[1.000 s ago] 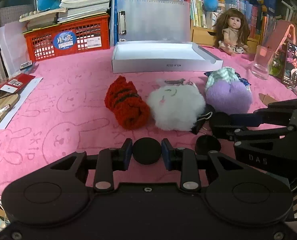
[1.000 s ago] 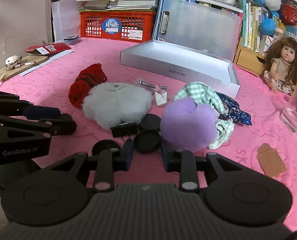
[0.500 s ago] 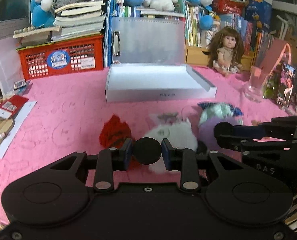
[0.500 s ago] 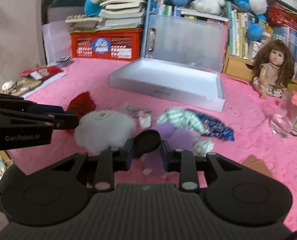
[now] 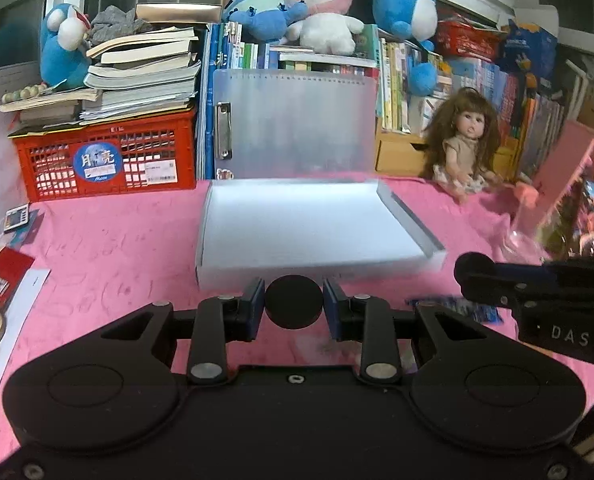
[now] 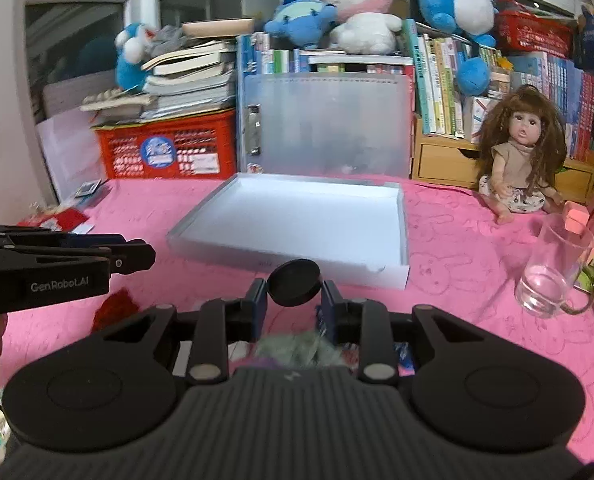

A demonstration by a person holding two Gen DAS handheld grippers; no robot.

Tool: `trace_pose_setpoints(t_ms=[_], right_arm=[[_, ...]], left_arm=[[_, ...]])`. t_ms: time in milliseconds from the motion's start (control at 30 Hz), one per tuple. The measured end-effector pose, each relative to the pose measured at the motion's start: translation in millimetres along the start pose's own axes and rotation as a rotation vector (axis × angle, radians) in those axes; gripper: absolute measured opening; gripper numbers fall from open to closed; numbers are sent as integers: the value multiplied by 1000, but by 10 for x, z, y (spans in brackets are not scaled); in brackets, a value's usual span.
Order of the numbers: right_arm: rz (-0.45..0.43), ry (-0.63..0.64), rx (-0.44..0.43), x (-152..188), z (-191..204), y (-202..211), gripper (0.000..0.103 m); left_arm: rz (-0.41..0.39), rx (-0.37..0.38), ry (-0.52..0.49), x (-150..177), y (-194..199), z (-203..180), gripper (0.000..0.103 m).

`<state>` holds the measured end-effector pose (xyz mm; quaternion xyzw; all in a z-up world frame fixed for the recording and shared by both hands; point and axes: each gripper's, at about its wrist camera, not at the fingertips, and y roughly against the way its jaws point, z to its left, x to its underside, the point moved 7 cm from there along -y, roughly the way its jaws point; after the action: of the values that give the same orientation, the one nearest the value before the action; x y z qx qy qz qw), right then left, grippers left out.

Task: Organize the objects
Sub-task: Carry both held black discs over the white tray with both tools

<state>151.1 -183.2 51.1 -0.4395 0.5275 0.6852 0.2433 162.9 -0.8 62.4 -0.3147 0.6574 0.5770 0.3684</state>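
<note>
My left gripper point(image 5: 294, 307) is shut on a flat black disc point(image 5: 294, 306), held up in front of the near wall of the shallow white box point(image 5: 297, 232). My right gripper point(image 6: 293, 300) is shut on a second black disc point(image 6: 294, 282), which sits tilted between the pads, also just short of the white box point(image 6: 289, 224). In the left wrist view the right gripper point(image 5: 473, 278) reaches in from the right edge; in the right wrist view the left gripper point(image 6: 137, 254) reaches in from the left. A red knitted piece point(image 6: 115, 308) and a greenish fluffy item point(image 6: 297, 350) lie low on the pink cloth, partly hidden.
A glass mug point(image 6: 553, 268) stands to the right, a doll point(image 6: 521, 160) sits behind it. A red crate point(image 5: 105, 160) with stacked books, a translucent folder point(image 5: 293, 124) and shelves of books with plush toys line the back. Papers point(image 5: 5, 292) lie at the left edge.
Both grippers have risen from the cloth with their discs and moved toward the white box. The fluffy and knitted items have dropped below view. The right wrist rolled a little.
</note>
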Motion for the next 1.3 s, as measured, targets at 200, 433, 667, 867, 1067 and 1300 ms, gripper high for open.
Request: trace_pose_setpoints(t_ms=[200,433,667,867,1067,1300], right_arm=[[23,-32,4,-238,-171,-280,34],[86,-67,30,-408,-400,-776,34],[163,-152,19,-420,-584,-1291,34],[216,-155,21,-355,-588,-1556,34],[259,-164,23,-290,-617,-1730,34],[303,-184,28,-195,-663,-1856,34]], left_arm=[[26,-12,7,-324,-453,35,30],[130,-8,76,-477,-1141,155,30],[181,-54,86,-477,-1646,264,30],[221,-66,87,-394,-1883,312,30],[259,-77,73,-309,-2038,305,30],[313,-87,57,-197,-2180,295,30]])
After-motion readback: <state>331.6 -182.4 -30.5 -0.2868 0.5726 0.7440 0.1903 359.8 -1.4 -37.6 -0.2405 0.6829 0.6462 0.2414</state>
